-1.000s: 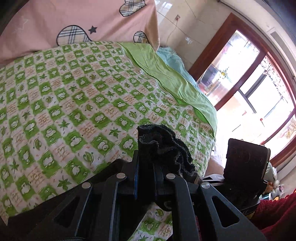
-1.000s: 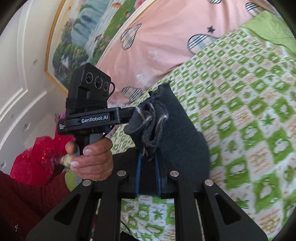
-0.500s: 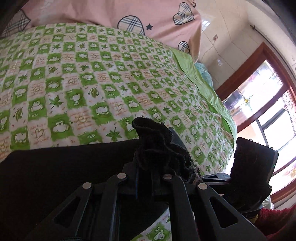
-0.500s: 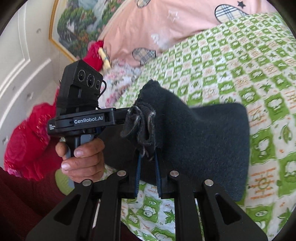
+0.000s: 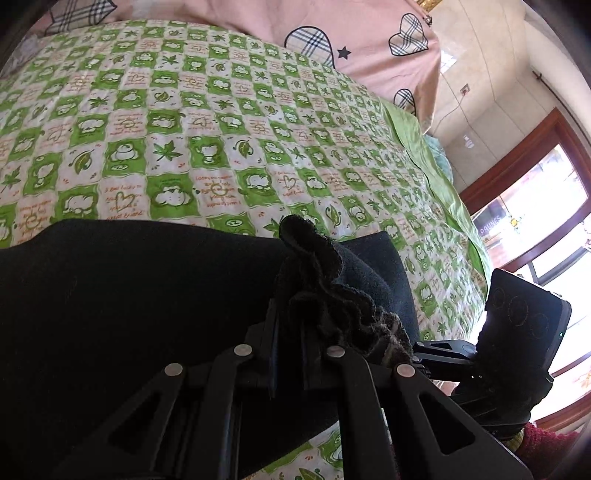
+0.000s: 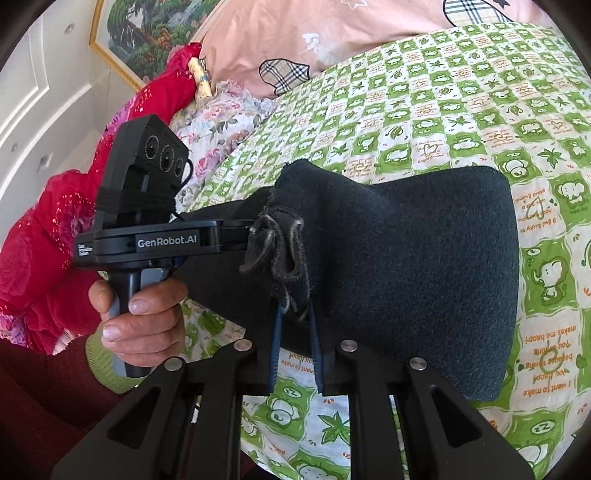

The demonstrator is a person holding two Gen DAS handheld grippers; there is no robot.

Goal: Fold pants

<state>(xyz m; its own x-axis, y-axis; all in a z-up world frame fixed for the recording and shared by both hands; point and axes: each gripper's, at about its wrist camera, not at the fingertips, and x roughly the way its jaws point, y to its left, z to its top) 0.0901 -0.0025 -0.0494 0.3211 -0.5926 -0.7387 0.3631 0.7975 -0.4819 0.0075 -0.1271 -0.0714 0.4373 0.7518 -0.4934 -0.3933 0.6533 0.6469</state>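
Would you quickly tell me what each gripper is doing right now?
Left gripper: shut on the dark pants.
Right gripper: clamped on the pants' bunched edge, jaws starting to open.

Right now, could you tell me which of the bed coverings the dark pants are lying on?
The pants lie on the green-and-white checked cover, not the pink heart-patterned one behind.

We see dark fleece pants (image 6: 424,266) folded flat on the bed (image 6: 461,122) — one bunched edge (image 5: 325,295) raised, the broad fold lying across the green-checked sheet.
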